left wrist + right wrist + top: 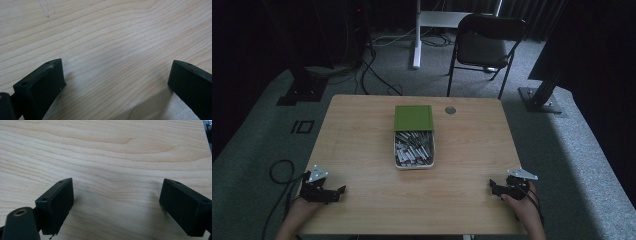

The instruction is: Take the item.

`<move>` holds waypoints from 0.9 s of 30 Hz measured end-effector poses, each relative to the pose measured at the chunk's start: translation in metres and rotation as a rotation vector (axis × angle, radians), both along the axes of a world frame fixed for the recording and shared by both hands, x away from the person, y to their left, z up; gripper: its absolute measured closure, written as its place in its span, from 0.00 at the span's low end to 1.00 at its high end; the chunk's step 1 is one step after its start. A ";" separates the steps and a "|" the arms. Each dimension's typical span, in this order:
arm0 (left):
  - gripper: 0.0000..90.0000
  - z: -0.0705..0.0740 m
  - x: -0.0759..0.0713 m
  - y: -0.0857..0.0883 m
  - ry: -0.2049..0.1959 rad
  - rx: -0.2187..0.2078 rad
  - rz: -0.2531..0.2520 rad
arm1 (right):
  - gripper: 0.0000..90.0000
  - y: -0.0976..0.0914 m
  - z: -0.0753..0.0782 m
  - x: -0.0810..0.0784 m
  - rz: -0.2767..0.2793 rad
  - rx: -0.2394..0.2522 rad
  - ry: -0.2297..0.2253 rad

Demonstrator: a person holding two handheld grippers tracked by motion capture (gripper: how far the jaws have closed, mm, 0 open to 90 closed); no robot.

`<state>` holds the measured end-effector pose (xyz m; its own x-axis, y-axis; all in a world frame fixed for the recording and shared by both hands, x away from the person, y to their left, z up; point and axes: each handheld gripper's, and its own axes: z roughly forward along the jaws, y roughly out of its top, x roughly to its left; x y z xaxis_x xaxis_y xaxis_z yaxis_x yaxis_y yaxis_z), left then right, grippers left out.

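Box: a white box (pixel 414 164) sits on the tabletop (pixel 362 145) midway between the left and right edges, a little nearer the far edge than the near one; it looks packed with small grey and green sticks, too small to identify.
Lid: a green lid (pixel 413 118) lies flat just beyond the box, touching or overlapping its far rim, likely parked there so the contents stay open to reach from the near side.
Left gripper: the left gripper (pixel 337 193) rests at the near left corner, pointing inward; its fingers (pixel 42 85) stand wide apart over bare wood with nothing between them.
Right gripper: the right gripper (pixel 493 188) rests at the near right corner, pointing inward; its fingers (pixel 56 200) are also spread wide and hold nothing.
Why so placed: both grippers sit well apart from the box, one to each side, which reads as a ready pose with fingers already open for a first grasp.
Other: a small round disc (pixel 450 110) is set in the tabletop near the far edge, right of the lid; a chair (pixel 484 45) stands beyond the far edge.
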<state>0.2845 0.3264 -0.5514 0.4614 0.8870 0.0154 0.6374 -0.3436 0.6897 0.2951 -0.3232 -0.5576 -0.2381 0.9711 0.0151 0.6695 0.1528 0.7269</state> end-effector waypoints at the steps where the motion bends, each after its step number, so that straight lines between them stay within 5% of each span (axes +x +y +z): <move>1: 0.02 0.000 0.000 0.000 0.000 0.000 0.000 | 0.14 0.000 0.000 0.000 0.000 0.000 0.000; 27: 0.02 0.000 0.000 0.000 0.000 0.001 -0.001 | 0.15 0.001 0.000 0.000 -0.011 0.000 -0.003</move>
